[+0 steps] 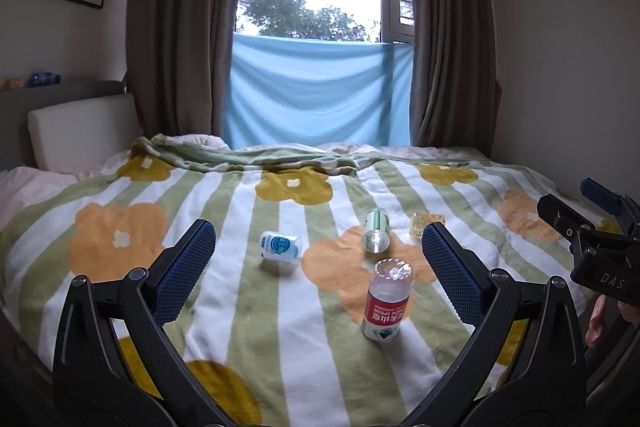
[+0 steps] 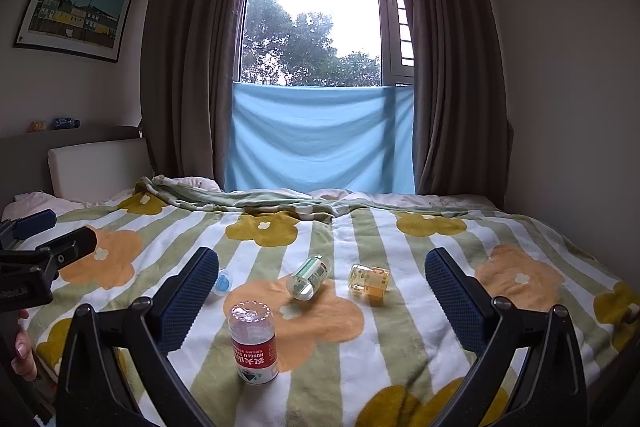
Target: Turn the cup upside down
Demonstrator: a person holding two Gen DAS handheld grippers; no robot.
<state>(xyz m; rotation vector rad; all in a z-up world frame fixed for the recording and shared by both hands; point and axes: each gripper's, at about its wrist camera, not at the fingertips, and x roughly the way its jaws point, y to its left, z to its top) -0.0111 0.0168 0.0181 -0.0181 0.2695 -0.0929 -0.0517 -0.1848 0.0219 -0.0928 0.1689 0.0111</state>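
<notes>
- A bed [image 2: 360,367] covered by a striped flower blanket [image 2: 404,239] is seen, with curtains and a window behind.
- Four containers are counted: the red-label cup [image 2: 253,343] stood bottom-up, plus three tipped over behind it – green [image 2: 309,277], yellow [image 2: 369,279], blue-and-white [image 1: 279,245].
- Plenty of bare blanket is left around the cup.
- Left gripper [image 1: 318,263] and right gripper [image 2: 322,291]: fingers spread wide, nothing held.

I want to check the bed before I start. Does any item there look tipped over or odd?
Yes. Three items lie on their sides on the floral blanket: the white-and-blue cup, the clear green-labelled bottle and the small yellow jar. The red-labelled clear plastic bottle stands with its base up.
</notes>
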